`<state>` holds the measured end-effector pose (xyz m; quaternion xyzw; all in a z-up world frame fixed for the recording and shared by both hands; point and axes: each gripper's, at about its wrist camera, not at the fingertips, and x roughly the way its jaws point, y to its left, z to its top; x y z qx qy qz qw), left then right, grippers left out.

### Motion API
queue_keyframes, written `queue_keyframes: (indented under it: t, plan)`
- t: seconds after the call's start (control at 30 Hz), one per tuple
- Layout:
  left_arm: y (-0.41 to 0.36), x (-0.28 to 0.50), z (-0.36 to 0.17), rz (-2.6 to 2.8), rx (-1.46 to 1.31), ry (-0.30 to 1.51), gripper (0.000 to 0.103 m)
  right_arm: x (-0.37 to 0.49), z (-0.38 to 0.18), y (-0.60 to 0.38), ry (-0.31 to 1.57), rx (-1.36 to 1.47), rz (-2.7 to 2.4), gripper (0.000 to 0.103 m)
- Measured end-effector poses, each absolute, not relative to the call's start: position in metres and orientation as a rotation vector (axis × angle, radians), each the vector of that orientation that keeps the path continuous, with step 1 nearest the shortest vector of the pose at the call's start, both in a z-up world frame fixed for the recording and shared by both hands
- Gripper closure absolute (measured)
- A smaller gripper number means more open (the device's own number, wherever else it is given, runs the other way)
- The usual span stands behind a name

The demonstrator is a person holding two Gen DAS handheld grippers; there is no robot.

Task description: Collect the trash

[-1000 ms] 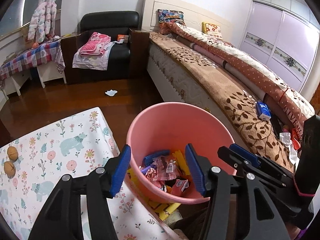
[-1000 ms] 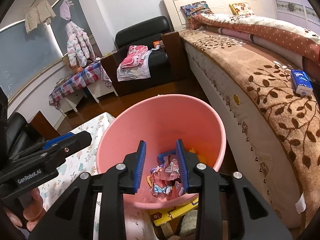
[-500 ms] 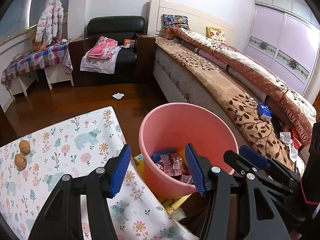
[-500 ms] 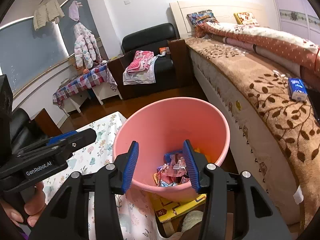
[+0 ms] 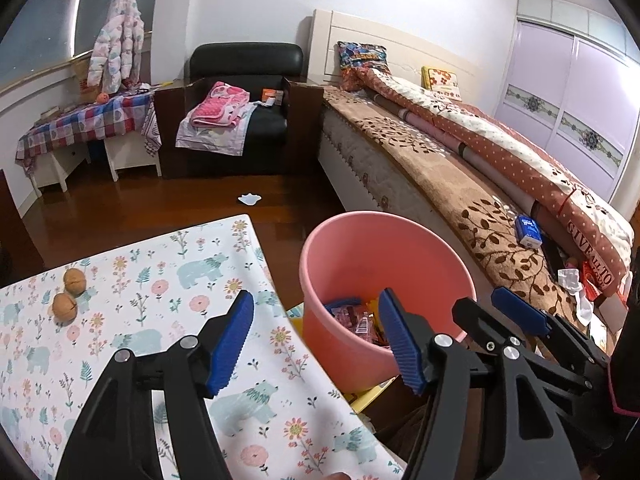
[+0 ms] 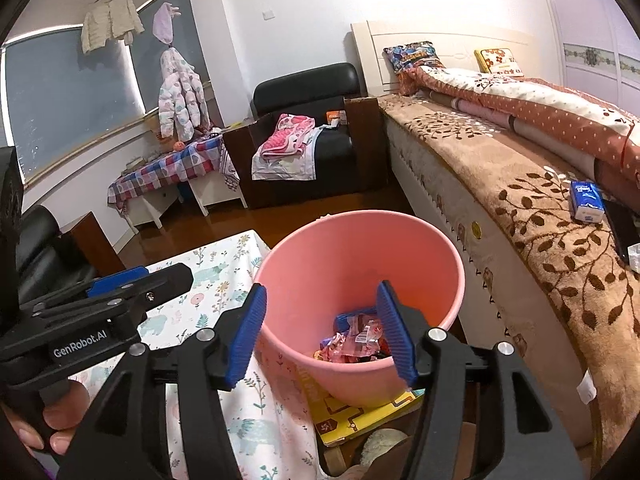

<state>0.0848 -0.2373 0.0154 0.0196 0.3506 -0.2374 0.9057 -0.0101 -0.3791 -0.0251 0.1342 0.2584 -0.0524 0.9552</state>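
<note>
Pink bin (image 6: pixel 360 276) at our twelve o'clock, wrappers (image 6: pixel 356 340) heaped on its bottom. Next pickup, we judge: two walnuts (image 5: pixel 70 294) at ten o'clock on the floral tablecloth (image 5: pixel 160 280); we should approach low and pinch gently. Left gripper (image 5: pixel 316 340) and right gripper (image 6: pixel 322 330) both gape wide, holding nothing, touching nothing.

White lettering "GenRobot.AI" stands on the black body of the left gripper (image 6: pixel 116 280), left of the pink bucket (image 6: pixel 400 248). Right of the bucket, the polka-dot quilt (image 5: pixel 520 160) bears "GIVE ALL TO". Print on the blue packet (image 6: pixel 586 196) is illegible.
</note>
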Motion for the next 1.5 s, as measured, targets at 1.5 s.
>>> queue_keyframes:
  t: [1.5]
  plan:
    - [-0.170,0.048,0.033,-0.348,-0.001,0.618,0.039,-0.039,0.009,-0.312,0.419,0.155,-0.126,0.038]
